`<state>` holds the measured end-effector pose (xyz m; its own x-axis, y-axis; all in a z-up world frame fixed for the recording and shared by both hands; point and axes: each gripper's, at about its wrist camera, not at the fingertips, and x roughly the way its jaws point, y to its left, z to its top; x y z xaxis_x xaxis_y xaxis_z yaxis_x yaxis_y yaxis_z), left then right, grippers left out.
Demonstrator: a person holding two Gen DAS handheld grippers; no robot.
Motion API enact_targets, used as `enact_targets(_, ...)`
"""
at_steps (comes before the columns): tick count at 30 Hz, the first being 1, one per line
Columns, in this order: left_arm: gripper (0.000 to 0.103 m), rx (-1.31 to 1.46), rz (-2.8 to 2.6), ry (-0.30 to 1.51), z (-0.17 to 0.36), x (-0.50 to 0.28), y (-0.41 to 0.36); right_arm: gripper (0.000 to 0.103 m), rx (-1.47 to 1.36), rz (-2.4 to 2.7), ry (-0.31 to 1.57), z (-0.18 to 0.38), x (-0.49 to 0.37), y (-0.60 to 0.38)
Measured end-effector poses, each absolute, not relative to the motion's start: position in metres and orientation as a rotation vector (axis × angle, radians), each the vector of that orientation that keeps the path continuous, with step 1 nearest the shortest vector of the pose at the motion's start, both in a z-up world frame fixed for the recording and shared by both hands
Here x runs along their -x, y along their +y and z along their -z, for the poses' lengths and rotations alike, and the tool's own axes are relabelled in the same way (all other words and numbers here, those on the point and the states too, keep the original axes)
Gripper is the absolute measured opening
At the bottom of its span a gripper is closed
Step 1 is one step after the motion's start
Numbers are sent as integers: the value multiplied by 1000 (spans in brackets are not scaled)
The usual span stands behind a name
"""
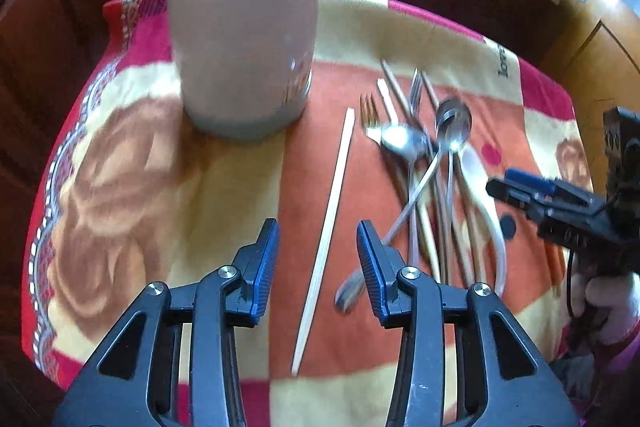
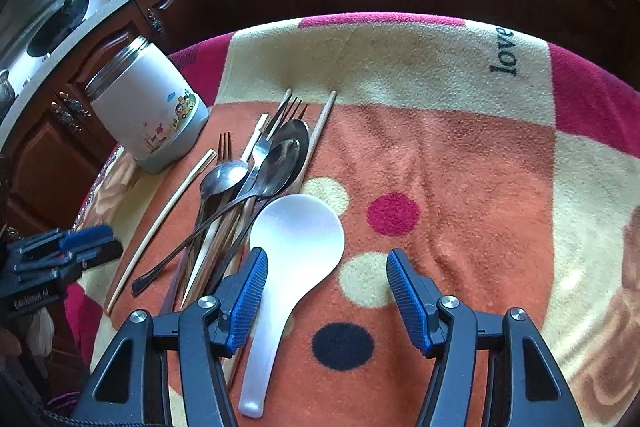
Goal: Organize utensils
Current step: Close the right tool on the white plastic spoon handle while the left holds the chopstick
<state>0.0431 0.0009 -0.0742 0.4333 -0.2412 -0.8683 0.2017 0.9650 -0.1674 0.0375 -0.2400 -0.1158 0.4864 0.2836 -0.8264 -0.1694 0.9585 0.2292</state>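
A single pale chopstick (image 1: 325, 239) is seen lying on the blanket (image 1: 224, 195) between the fingers of the left gripper (image 1: 318, 259), which stand apart and grip nothing; no pad touches it. The steel container (image 1: 244, 39) stands upright beyond them, to the left, its mouth open. The right gripper (image 2: 326, 291) is held with its fingers wide and empty over the white plastic spoon (image 2: 296, 247), whose handle runs just beside the left finger (image 2: 248, 299); contact there cannot be judged. Metal spoons, forks and chopsticks are heaped in a pile (image 2: 256, 171) just left of the spoon. The word "love" (image 2: 505, 51) is printed on the blanket. A cartoon sticker (image 2: 182, 107) is borne low on the container; any writing on it is too small to read.
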Motion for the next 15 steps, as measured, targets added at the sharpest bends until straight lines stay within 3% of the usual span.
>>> enact_targets(9,40,-26,240,1079,90,-91,-30,44,-135,-346,1045,123,-58,-244)
enact_targets(12,39,-49,229,1098,100,-100,-38,35,-115,-368,1041,123,-61,-238)
enact_targets(14,37,-56,227,1100,103,-102,-42,23,-99,-375,1037,124,-62,-235)
enact_targets(15,30,-68,227,1089,103,-102,-44,21,-88,-374,1026,124,-61,-233)
